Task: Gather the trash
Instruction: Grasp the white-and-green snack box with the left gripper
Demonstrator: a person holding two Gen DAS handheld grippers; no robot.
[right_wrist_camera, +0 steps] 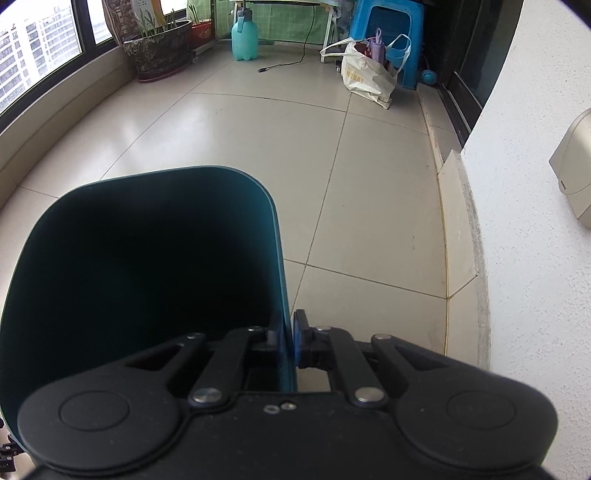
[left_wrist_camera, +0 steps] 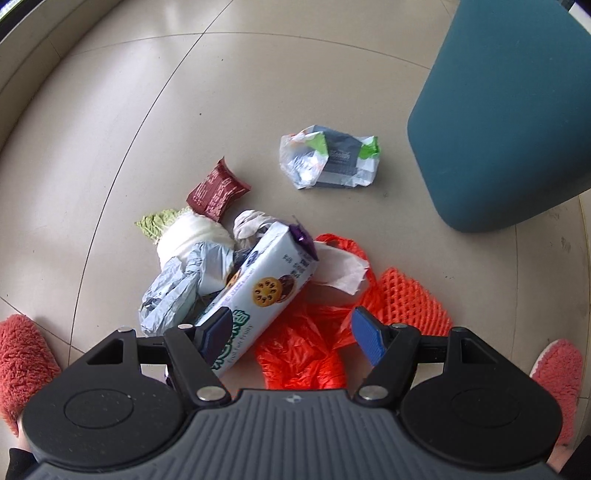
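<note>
In the left wrist view my left gripper (left_wrist_camera: 291,334) is open above a trash pile on the tiled floor. Its left pad (left_wrist_camera: 216,330) lies over a white cookie box (left_wrist_camera: 258,284); its right pad (left_wrist_camera: 367,338) is above an orange plastic bag (left_wrist_camera: 299,350). Around them lie an orange foam net (left_wrist_camera: 410,299), crumpled grey plastic (left_wrist_camera: 173,291), a tissue (left_wrist_camera: 340,267), a leafy vegetable scrap (left_wrist_camera: 173,227), a maroon wrapper (left_wrist_camera: 216,192) and, apart, a clear wrapper (left_wrist_camera: 328,157). My right gripper (right_wrist_camera: 290,338) is shut on the wall of the teal bin (right_wrist_camera: 147,251), also seen from the left wrist (left_wrist_camera: 506,110).
My feet in red fuzzy slippers (left_wrist_camera: 22,354) stand either side of the left gripper. In the right wrist view a white wall (right_wrist_camera: 528,184) runs along the right. Far off are a plant pot (right_wrist_camera: 159,48), a teal spray bottle (right_wrist_camera: 243,37), a shopping bag (right_wrist_camera: 369,74) and a blue stool (right_wrist_camera: 399,33).
</note>
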